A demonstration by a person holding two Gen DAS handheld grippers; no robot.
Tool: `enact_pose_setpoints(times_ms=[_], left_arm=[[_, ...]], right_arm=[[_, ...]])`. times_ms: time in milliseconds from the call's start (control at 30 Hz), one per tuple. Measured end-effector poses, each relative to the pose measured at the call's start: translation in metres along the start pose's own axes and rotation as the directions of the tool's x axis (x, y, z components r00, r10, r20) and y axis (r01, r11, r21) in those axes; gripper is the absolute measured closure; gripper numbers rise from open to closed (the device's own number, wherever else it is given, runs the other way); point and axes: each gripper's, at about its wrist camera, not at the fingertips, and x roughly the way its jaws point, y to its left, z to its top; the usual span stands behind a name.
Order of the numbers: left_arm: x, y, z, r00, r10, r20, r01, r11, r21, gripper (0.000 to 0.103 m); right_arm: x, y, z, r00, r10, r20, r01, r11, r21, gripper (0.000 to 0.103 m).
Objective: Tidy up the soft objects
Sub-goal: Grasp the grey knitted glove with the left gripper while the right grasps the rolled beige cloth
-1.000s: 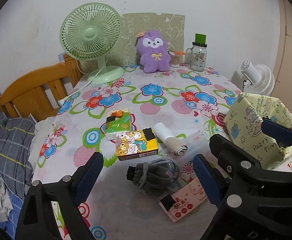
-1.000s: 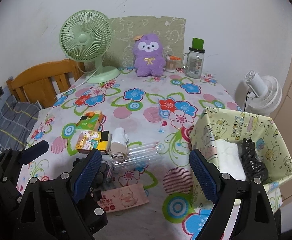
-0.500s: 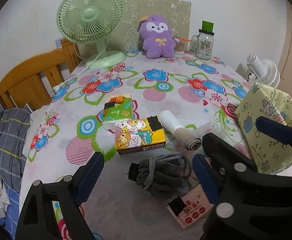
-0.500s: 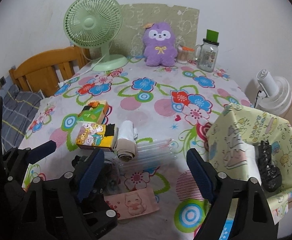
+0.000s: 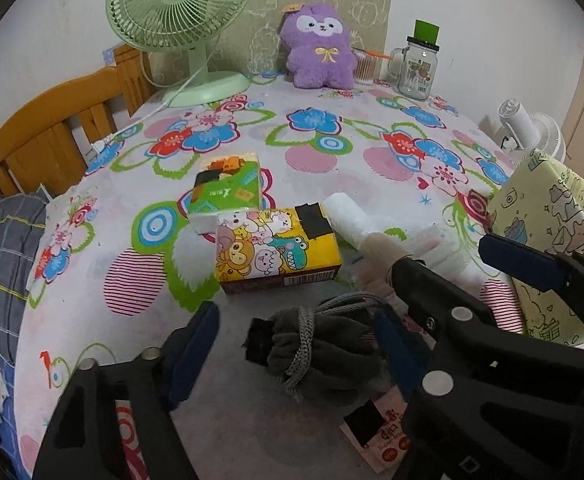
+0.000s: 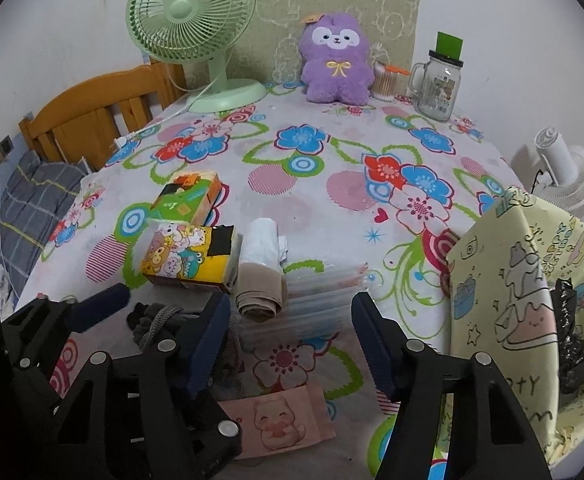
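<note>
Left tool (image 5: pixel 296 344) spread wide, blue pads either side of a grey drawstring pouch (image 5: pixel 324 348) lying on the counter (image 5: pixel 332 160) near its front edge, pads apart from the cloth; right tool (image 6: pixel 288 334) likewise spread, gripping nothing, poised over clear plastic sleeves (image 6: pixel 316 300) and a flowered patch of tablecloth; left tool also seen from the right wrist view at lower left, astride the pouch (image 6: pixel 156 320). Just behind the pouch, a yellow cartoon tissue pack (image 5: pixel 276 250); behind that and touching it, a green tissue pack (image 5: pixel 228 192); to the right of the yellow pack, a white roll (image 5: pixel 346 216) and a beige rolled cloth (image 6: pixel 260 290), lying end to end. Pink pig-printed packet (image 6: pixel 280 420) flat at the counter's front edge, partly under the right tool's frame. Pale yellow printed fabric bin (image 6: pixel 532 304) at the right edge of the counter, holding something black and crinkled (image 6: pixel 570 332) and a white item, hard to identify. At the far end, against the wall: green desk fan (image 5: pixel 180 12), purple plush toy (image 5: pixel 320 48), glass jar mug with green straw lid (image 5: pixel 418 64), small cotton-swab holder (image 6: pixel 384 84). Off the counter: wooden bed headboard (image 5: pixel 52 136) with grey plaid bedding (image 5: pixel 0 256) at left, white fan (image 6: pixel 568 172) at right.
</note>
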Motion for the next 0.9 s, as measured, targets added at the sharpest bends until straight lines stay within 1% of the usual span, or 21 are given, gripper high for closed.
enact_pose_setpoints(times_ms=[33, 67, 267, 533, 700, 800, 900], left_arm=[[0.002, 0.000, 0.000, 1.000, -0.006, -0.004, 0.006, 1.000, -0.001, 0.032], [0.003, 0.001, 0.000, 1.000, -0.012, -0.006, 0.012, 1.000, -0.003, 0.038], [0.005, 0.001, 0.000, 1.000, -0.020, 0.012, 0.020, 1.000, 0.008, 0.043], [0.011, 0.003, 0.001, 0.999, -0.040, 0.004, 0.040, 0.999, 0.023, 0.043], [0.018, 0.006, 0.003, 0.998, -0.055, -0.015, 0.055, 0.998, 0.015, 0.043], [0.021, 0.005, 0.004, 0.998, -0.052, -0.018, 0.052, 0.998, 0.018, 0.045], [0.021, 0.005, 0.004, 0.998, -0.054, -0.018, 0.054, 0.998, 0.014, 0.048]], right_arm=[[0.003, 0.000, 0.000, 1.000, 0.003, -0.006, -0.003, 1.000, -0.001, 0.037], [0.004, 0.001, 0.000, 1.000, 0.004, -0.008, -0.004, 1.000, -0.002, 0.037], [0.017, 0.002, 0.004, 1.000, 0.012, -0.020, -0.012, 1.000, -0.005, 0.040], [0.035, 0.007, 0.008, 0.998, 0.034, -0.051, -0.035, 0.999, -0.003, 0.056], [0.045, 0.008, 0.011, 0.996, 0.048, -0.069, -0.048, 0.999, -0.001, 0.072], [0.046, 0.007, 0.010, 0.996, 0.054, -0.066, -0.053, 0.999, 0.003, 0.078], [0.046, 0.006, 0.010, 0.996, 0.062, -0.064, -0.062, 0.998, 0.008, 0.082]])
